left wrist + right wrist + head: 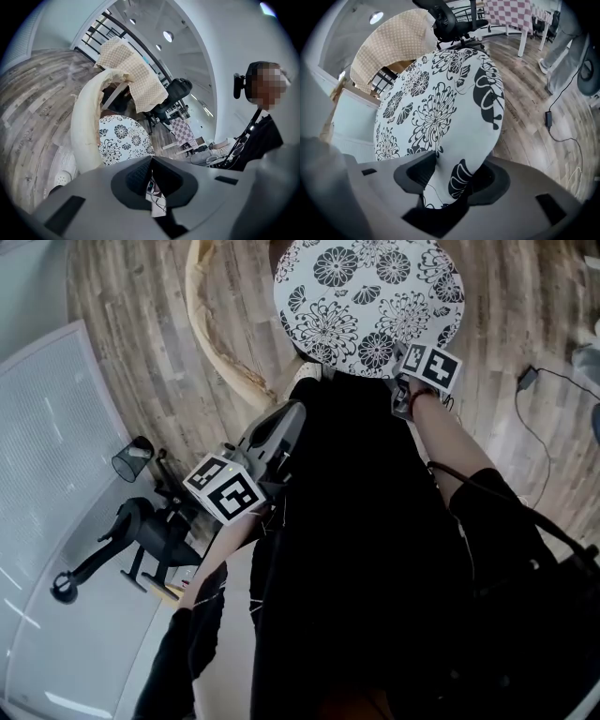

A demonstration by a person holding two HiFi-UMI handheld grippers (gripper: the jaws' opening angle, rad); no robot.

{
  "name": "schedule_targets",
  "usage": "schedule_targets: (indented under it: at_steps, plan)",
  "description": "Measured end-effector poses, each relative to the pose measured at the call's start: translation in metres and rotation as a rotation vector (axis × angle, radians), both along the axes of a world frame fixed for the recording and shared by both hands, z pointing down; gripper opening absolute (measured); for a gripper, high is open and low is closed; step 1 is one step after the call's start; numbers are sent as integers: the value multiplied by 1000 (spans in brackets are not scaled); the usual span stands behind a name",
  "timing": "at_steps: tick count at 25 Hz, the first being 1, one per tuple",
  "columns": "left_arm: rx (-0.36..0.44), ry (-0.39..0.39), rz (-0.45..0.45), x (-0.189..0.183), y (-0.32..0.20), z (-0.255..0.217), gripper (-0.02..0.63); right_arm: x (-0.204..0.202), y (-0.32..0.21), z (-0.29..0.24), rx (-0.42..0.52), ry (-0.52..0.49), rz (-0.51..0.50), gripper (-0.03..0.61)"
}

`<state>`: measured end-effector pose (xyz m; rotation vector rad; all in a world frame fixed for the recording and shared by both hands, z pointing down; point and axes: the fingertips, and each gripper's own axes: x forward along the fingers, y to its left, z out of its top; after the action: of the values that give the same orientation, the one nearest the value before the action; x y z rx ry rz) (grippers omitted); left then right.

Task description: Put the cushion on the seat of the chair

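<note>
Cushion, round, white fabric with black flowers (436, 108), by pale curved chair (211, 334).
Right gripper (451, 176) open round its edge; my left gripper (151, 164) closed, empty.

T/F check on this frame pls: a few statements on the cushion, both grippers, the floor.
1. The edge of the round white cushion with black flower print sits between the jaws of the right gripper. True.
2. The left gripper also holds the cushion. False: its jaws are together with nothing between them, away from the cushion.
3. A black power adapter with its cable lies on the wood-plank floor. True.
4. The beige dotted cloth lies on the floor. False: it hangs draped, higher than the cushion in the left gripper view.
5. The right gripper's jaws are shut tight. False: they stand apart.
</note>
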<state>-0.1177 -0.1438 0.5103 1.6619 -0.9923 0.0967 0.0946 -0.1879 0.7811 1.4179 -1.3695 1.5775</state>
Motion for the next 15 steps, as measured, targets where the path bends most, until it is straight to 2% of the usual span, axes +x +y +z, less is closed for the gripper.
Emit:
schedule_targets:
  at_steps: [6, 12, 15]
  plan:
    - [-15, -14, -45, -11, 10, -1, 14, 10, 6, 3, -37, 140, 49, 294]
    - [-7, -9, -67, -16, 12, 0, 14, 16, 3, 0, -57, 215, 1, 345]
    - [23, -19, -58, -17, 13, -3, 14, 17, 3, -4, -48, 247, -12, 363]
